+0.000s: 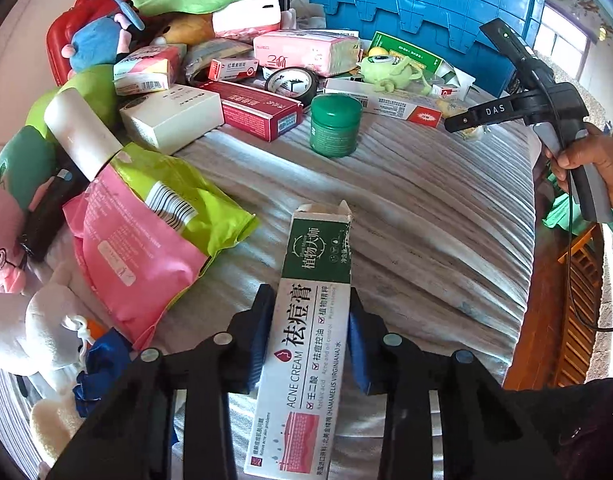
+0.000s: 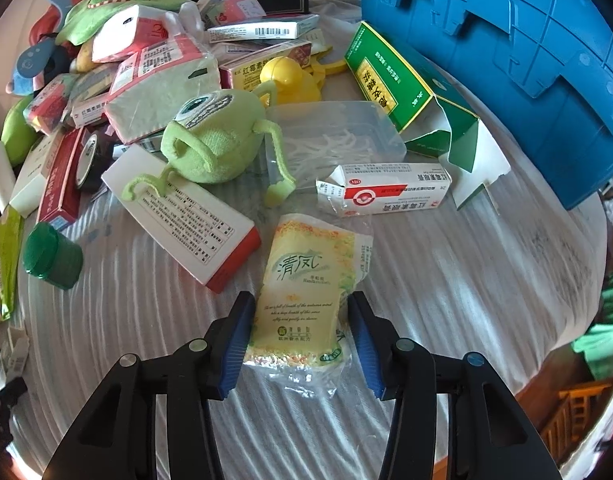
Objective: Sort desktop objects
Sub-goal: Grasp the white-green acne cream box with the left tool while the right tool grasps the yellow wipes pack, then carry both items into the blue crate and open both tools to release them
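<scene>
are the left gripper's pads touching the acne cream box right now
Touching. In the left wrist view both blue pads of the left gripper press flush against the long sides of the acne cream box, with no gap showing on either side.

Acne cream box (image 1: 306, 344) lying lengthwise, yellow tissue pack (image 2: 306, 300) flat

Acne cream box (image 1: 306, 344) white with green end, pink panel. Tissue pack (image 2: 306, 300) pale yellow. Jar (image 1: 335, 125) green. Crate (image 2: 526, 40) blue. One-eyed plush (image 2: 214, 140) lime green. Tablecloth (image 1: 426, 208) grey-white striped.
</scene>
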`<state>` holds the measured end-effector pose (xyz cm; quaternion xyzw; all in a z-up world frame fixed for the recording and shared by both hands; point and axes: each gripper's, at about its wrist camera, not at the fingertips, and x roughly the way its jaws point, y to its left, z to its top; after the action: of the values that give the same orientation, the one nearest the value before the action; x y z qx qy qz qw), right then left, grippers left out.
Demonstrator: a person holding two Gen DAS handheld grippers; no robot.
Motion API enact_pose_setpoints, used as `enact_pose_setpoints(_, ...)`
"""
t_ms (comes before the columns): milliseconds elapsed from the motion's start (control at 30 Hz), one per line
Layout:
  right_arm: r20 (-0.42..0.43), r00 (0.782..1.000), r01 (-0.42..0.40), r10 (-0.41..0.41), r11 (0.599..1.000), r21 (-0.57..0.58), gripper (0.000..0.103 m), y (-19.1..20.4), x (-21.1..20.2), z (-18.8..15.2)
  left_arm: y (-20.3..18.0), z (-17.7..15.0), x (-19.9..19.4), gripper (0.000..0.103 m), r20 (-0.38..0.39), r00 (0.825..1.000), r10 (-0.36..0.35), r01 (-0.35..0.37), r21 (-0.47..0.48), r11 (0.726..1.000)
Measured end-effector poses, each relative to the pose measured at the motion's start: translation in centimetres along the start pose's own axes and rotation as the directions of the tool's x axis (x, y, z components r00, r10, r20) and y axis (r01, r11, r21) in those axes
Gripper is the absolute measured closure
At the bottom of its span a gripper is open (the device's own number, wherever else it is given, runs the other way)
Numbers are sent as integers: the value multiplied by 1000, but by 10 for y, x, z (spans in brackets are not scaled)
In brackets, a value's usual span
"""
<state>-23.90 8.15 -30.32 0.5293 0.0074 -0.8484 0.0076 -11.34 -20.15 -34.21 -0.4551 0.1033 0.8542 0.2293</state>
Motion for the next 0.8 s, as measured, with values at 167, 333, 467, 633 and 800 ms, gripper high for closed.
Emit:
enact_pose_setpoints(167,14,999,-34,34,999,5,68,-2,-1,-3,-5,3,-4,70,-12,1000,29,-29,0,1000)
enact_pose_setpoints(333,68,995,-74,73,997,8,72,-2,-24,-2,-8,22,-27,70,67,995,79,-80,22,997)
enact_pose_setpoints(467,143,983,-112,111,994,-1,74,-9,-52,6,-10,48,-44,70,122,988,99,-103,30,994)
enact_pose_setpoints(633,279,949,-148,145,989,-8,75,-8,-92,6,-22,96,-70,70,228,970,89,-103,51,993)
enact_pose_setpoints(800,470,873,-148,128,989,5,75,-32,-173,29,-59,172,-97,70,379,925,35,-90,128,988)
